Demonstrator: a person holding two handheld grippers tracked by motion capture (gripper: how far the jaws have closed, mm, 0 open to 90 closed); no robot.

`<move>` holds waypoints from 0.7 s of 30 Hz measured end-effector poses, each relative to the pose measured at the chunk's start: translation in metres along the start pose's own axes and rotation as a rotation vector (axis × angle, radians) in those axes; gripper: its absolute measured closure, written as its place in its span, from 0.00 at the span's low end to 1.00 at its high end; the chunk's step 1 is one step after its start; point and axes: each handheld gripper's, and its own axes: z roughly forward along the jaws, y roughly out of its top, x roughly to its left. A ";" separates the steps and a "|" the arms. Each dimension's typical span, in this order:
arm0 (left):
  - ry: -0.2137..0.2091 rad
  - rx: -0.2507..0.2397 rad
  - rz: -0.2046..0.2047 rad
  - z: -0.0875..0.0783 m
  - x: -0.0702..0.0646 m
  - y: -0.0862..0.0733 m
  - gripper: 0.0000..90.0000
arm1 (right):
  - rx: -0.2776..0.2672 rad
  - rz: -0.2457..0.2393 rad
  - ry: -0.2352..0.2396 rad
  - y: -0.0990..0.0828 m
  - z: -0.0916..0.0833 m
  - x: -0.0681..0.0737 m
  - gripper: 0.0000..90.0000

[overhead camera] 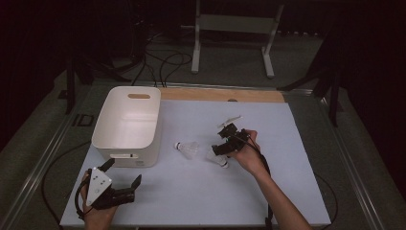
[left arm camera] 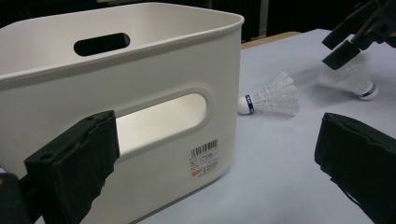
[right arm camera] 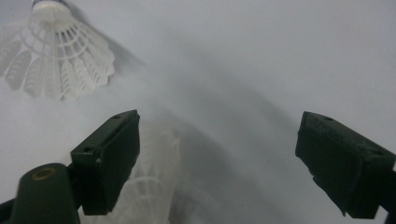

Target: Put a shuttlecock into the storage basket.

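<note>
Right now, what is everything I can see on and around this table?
Bin: one, white, with handle slots and a barcode label, at the table's left.
Shuttlecocks: two, white. One lies on its side just right of the bin; the other lies under the right gripper.
Table: one, pale top with a wooden strip along the far edge.
White frame: one, standing on the floor beyond the table.
Cables: several, black, on the floor behind the bin.
Left gripper: black, open, near the table's front left corner, facing the bin.
Right gripper: black, open, lowered over the second shuttlecock.
</note>
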 end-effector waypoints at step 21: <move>0.002 0.002 0.003 0.000 -0.001 0.000 0.00 | -0.021 0.024 0.108 -0.023 -0.020 0.000 0.70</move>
